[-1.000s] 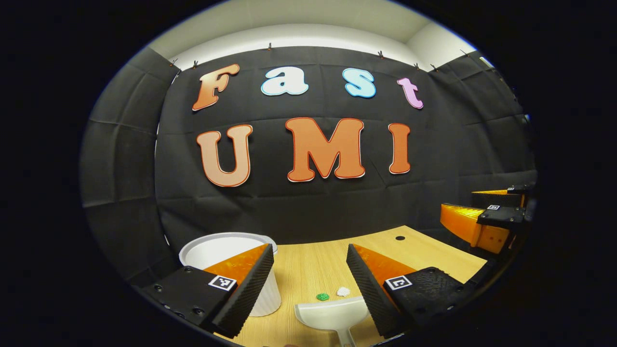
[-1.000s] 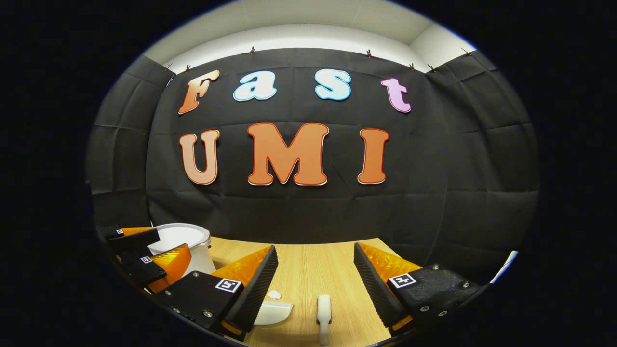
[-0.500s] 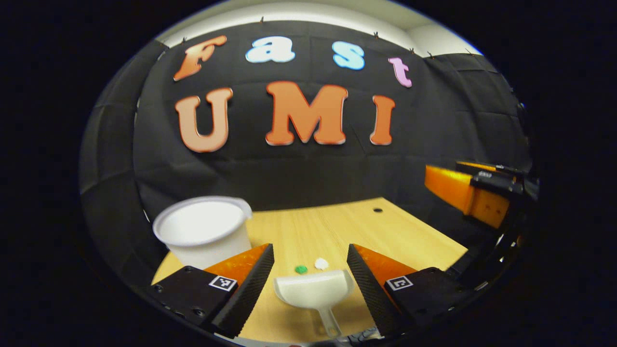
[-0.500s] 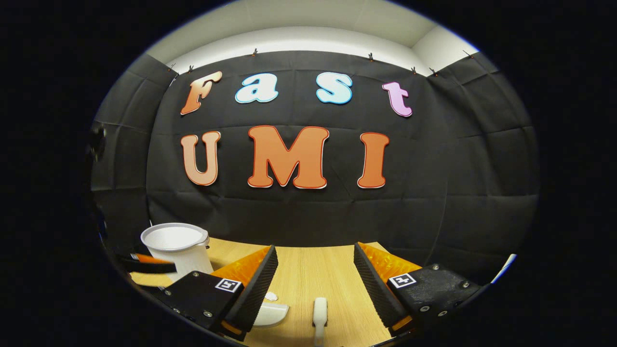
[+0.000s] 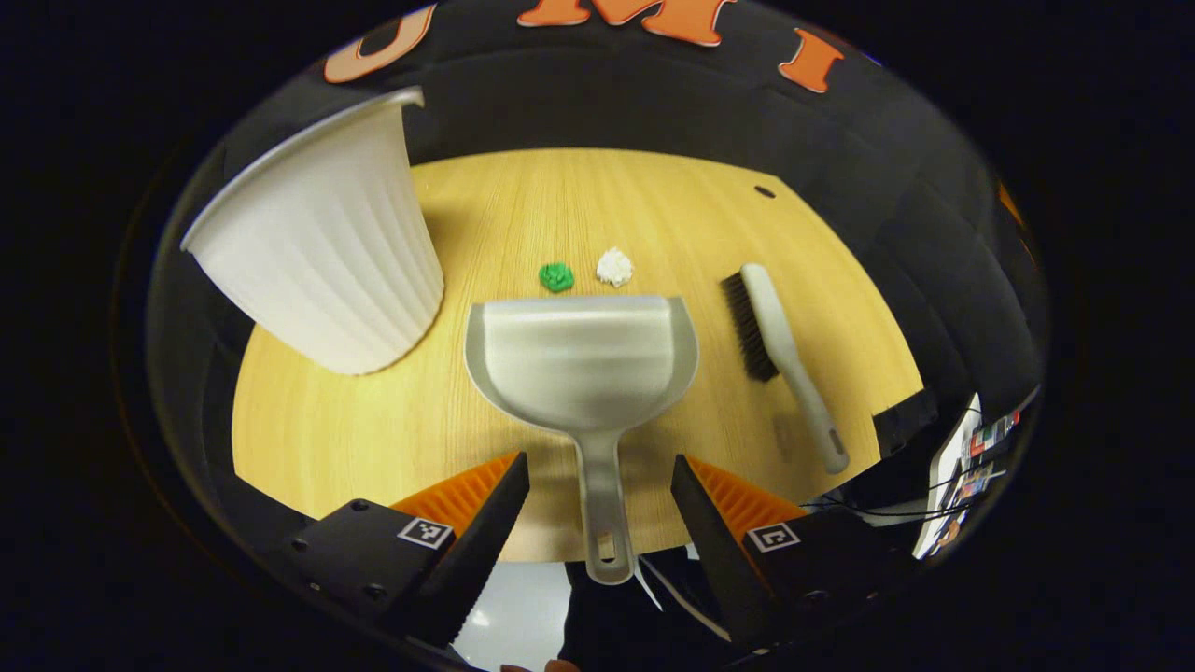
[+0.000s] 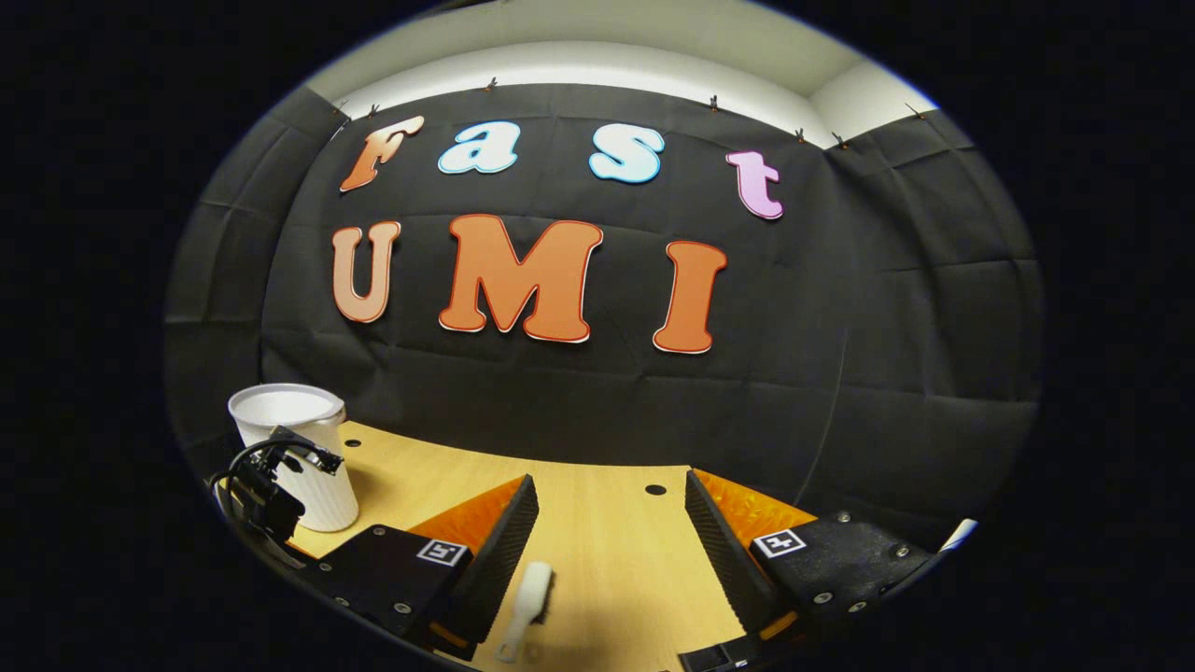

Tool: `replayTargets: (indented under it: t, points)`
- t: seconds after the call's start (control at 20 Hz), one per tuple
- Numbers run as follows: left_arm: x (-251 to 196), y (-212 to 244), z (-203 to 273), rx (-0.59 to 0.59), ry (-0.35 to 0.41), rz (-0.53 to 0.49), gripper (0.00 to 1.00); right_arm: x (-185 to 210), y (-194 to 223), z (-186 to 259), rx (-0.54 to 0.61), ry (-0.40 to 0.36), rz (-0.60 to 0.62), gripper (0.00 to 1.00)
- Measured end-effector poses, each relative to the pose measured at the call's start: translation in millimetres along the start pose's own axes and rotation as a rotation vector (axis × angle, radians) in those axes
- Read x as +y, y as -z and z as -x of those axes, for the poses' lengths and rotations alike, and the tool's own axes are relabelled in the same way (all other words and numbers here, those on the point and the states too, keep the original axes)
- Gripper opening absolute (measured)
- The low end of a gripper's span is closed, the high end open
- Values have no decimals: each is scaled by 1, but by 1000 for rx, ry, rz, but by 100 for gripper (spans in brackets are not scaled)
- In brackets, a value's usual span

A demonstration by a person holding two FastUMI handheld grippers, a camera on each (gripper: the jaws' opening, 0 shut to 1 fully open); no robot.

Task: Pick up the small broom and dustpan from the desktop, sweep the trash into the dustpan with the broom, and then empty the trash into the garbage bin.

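Starting from the left of the left gripper view, the bin (image 5: 322,252) stands on the desk (image 5: 308,429), a ribbed white cup-shaped tub, upright. Next comes the dustpan (image 5: 588,359), flat on the wood with its mouth toward the far edge and its handle running back over the near edge. Just beyond its lip lie two bits of trash, a green scrap (image 5: 556,276) and a white scrap (image 5: 614,267), close together and neither inside the pan. Right of that, the broom (image 5: 780,355) lies on its side, well apart from the pan, bristles facing left.

The left gripper (image 5: 597,504) hangs above the dustpan's handle, its fingers spread wide to either side of it and touching nothing. In the right gripper view, the right gripper (image 6: 611,541) is likewise spread and empty, low over the desk, with the broom near its left finger; the bin shows far left.

By my reading, nothing is done yet: both tools rest untouched, the trash is unswept, the bin unfilled. Grasping the handles comes first, then sweeping, then tipping into the bin.
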State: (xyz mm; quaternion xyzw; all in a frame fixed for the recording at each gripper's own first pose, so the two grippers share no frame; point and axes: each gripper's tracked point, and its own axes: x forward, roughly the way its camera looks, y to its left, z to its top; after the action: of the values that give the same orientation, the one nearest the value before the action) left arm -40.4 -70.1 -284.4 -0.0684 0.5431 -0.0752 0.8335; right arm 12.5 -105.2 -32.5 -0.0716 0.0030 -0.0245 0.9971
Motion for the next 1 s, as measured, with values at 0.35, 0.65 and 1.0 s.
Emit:
replayTargets:
  t: [0.35,0.65,1.0]
  points:
    - [18,2,-41,192,-71,-22,99,-42,45,-14,111,2,-12,95]
    - [20,10,-62,283,-72,35,99,-40,54,-29,145,-31,-11,95]
    - [11,4,-63,271,-57,51,41,-14,68,-37,198,-108,-32,96]
